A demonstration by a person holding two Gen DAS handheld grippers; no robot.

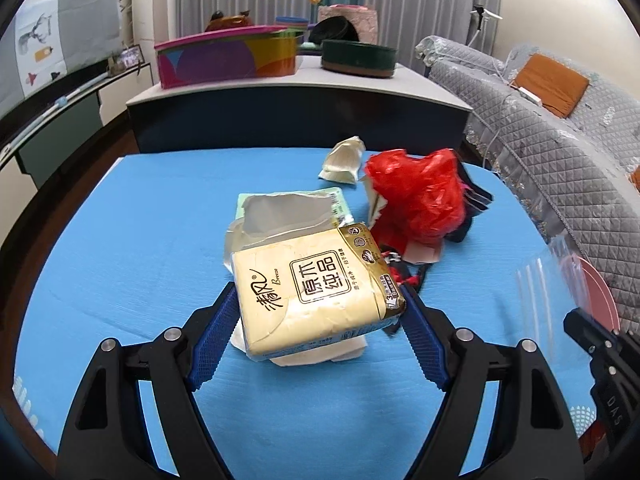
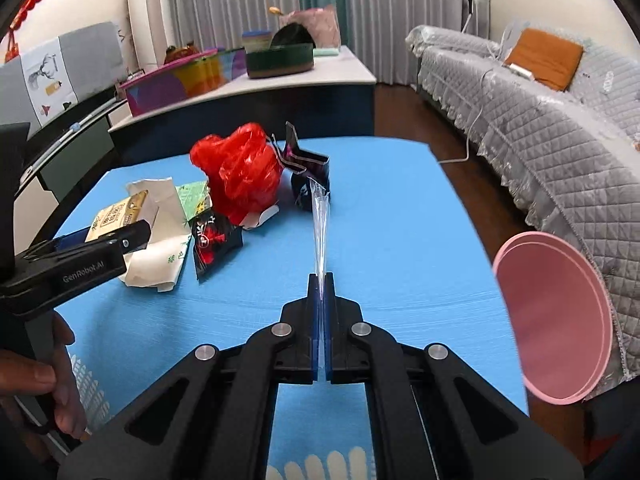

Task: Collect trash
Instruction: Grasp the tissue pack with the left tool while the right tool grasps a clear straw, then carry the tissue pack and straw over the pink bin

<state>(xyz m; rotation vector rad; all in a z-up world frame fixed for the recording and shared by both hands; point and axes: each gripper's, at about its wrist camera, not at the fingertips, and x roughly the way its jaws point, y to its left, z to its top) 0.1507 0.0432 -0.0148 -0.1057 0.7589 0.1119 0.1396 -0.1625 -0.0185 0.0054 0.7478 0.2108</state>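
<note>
left gripper (image 1: 320,312) clamped across tissue pack (image 1: 316,292): light, soft, slippery | right gripper (image 2: 320,280) pinching clear bag (image 2: 320,224), flimsy

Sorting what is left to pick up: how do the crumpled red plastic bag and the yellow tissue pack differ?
The crumpled red plastic bag is a shapeless, glossy, unprinted heap; the yellow tissue pack is a flat rectangular block with printed text. The bag lies free on the blue table; the pack sits between the left hand-held gripper's fingers. Both are plastic-skinned.

Your tissue pack (image 1: 316,292) hides the white paper (image 1: 320,354) beneath it; the clear bag (image 1: 552,276) blurs at the frame's right.
</note>
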